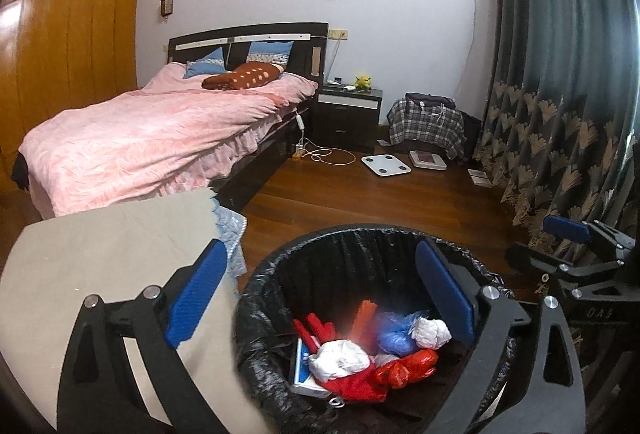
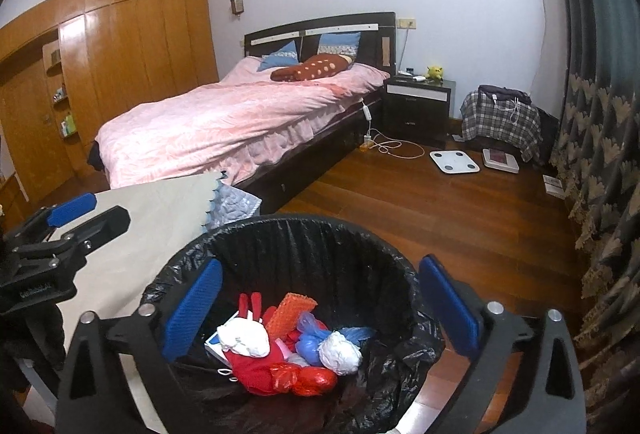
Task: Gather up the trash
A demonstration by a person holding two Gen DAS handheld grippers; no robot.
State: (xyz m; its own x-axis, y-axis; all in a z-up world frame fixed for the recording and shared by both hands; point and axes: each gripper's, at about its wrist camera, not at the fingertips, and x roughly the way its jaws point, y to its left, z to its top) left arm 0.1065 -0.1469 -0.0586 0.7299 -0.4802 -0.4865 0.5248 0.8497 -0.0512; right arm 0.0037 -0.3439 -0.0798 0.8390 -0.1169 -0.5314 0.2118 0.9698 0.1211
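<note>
A round bin with a black liner [image 1: 264, 286] [image 2: 404, 274] stands on the wooden floor right below both grippers. Inside lie a red bag [image 1: 404, 366] [image 2: 304, 378], white crumpled wads [image 1: 340, 358] [image 2: 340, 352], a blue bag [image 1: 394, 334] [image 2: 310, 344] and an orange mesh piece [image 2: 290, 312], which is blurred in the left wrist view. My left gripper [image 1: 320, 258] is open over the bin's left rim with nothing between its blue pads. Over the bin's middle, my right gripper [image 2: 322, 266] is also open and holds nothing. Each gripper shows at the edge of the other's view.
A beige cloth-covered surface [image 1: 100, 266] [image 2: 160, 210] sits just left of the bin. Beyond it is a bed with a pink cover [image 1: 140, 138] [image 2: 224, 122]. A patterned curtain [image 1: 560, 114] [image 2: 600, 138] hangs on the right. A white scale [image 1: 386, 164] [image 2: 454, 162] lies on the floor.
</note>
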